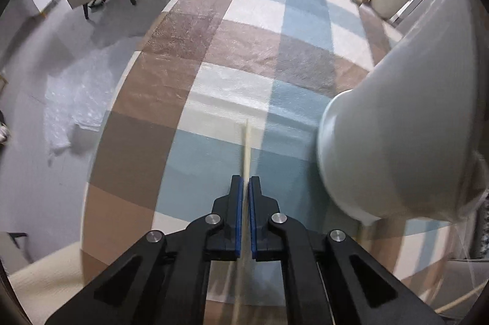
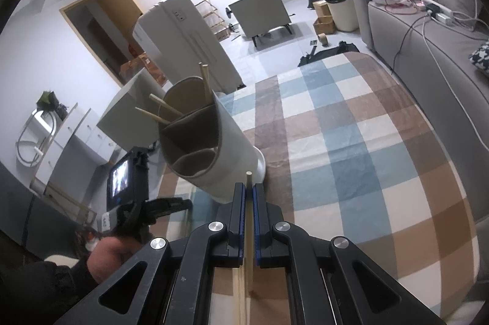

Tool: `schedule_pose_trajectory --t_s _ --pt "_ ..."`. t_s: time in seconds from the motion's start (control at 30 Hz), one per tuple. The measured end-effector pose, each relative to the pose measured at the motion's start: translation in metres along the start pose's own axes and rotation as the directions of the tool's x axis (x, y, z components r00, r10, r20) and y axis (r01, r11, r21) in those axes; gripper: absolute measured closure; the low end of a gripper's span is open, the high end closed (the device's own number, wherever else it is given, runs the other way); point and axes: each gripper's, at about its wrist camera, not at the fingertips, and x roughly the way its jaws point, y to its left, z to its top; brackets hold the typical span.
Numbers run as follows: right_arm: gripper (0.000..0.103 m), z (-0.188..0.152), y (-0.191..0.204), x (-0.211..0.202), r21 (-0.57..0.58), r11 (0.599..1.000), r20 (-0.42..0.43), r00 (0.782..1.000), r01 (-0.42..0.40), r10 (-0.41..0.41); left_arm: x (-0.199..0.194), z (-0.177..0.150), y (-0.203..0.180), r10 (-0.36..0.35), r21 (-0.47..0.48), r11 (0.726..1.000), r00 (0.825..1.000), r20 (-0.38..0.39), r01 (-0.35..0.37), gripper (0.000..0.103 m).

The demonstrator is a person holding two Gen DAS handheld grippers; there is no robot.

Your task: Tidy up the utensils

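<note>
Left gripper [image 1: 246,181]: jaws clamped on chopstick [image 1: 246,141], pointing steeply down at checked tablecloth [image 1: 214,50]. Right gripper [image 2: 249,187]: jaws closed on second chopstick [image 2: 249,202], aimed toward white divided utensil holder [image 2: 214,141]. Holder already carries chopsticks, apparently the destination.

Left black two-finger gripper with blue pads [image 1: 246,181] pitched steeply down, jaws clamped, right black blue-padded gripper [image 2: 249,187] angled downward, jaws pinched, bare left hand [image 2: 107,257] gripping its handle

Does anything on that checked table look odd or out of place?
Nothing looks spilled or broken. The white utensil holder appears to lean, probably only the fisheye lens. Its chopsticks splay apart instead of standing together.
</note>
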Motion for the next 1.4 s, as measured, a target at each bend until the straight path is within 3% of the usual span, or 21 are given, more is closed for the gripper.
schedule_pose_trajectory --t_s 0.23,0.47,0.7,0.83,1.13,1.33,1.4 --pt "0.099 -0.002 0.015 -0.008 -0.051 0.999 0.026 1.000 -0.004 0.005 -0.063 -0.021 -0.005 -0.113 0.063 0.992 0.985 0.129 0.106 0.103" --pt "0.099 -0.011 0.037 -0.020 -0.125 0.992 0.058 0.998 -0.013 0.021 -0.130 -0.053 -0.003 -0.228 0.107 0.972 0.944 0.239 0.208 0.103" --pt "0.099 -0.016 0.049 -0.037 -0.142 0.990 0.093 0.995 -0.025 0.039 -0.167 -0.048 -0.008 -0.300 0.113 0.954 0.896 0.326 0.278 0.103" --pt "0.099 -0.008 0.053 -0.055 -0.124 0.991 0.130 0.990 -0.043 0.059 -0.193 -0.040 -0.012 -0.326 0.136 0.945 0.852 0.411 0.296 0.103" --pt "0.099 0.047 0.068 -0.083 -0.143 0.988 0.228 0.970 -0.053 0.085 -0.251 0.016 -0.038 -0.366 0.216 0.930 0.692 0.622 0.298 0.103" --pt "0.099 0.115 0.081 -0.076 -0.166 0.985 0.288 0.952 -0.056 0.103 -0.244 0.061 -0.062 -0.371 0.265 0.928 0.605 0.704 0.260 0.103" --pt "0.099 0.135 0.085 -0.069 -0.174 0.983 0.303 0.946 -0.061 0.112 -0.236 0.071 -0.066 -0.371 0.274 0.929 0.588 0.719 0.250 0.103"
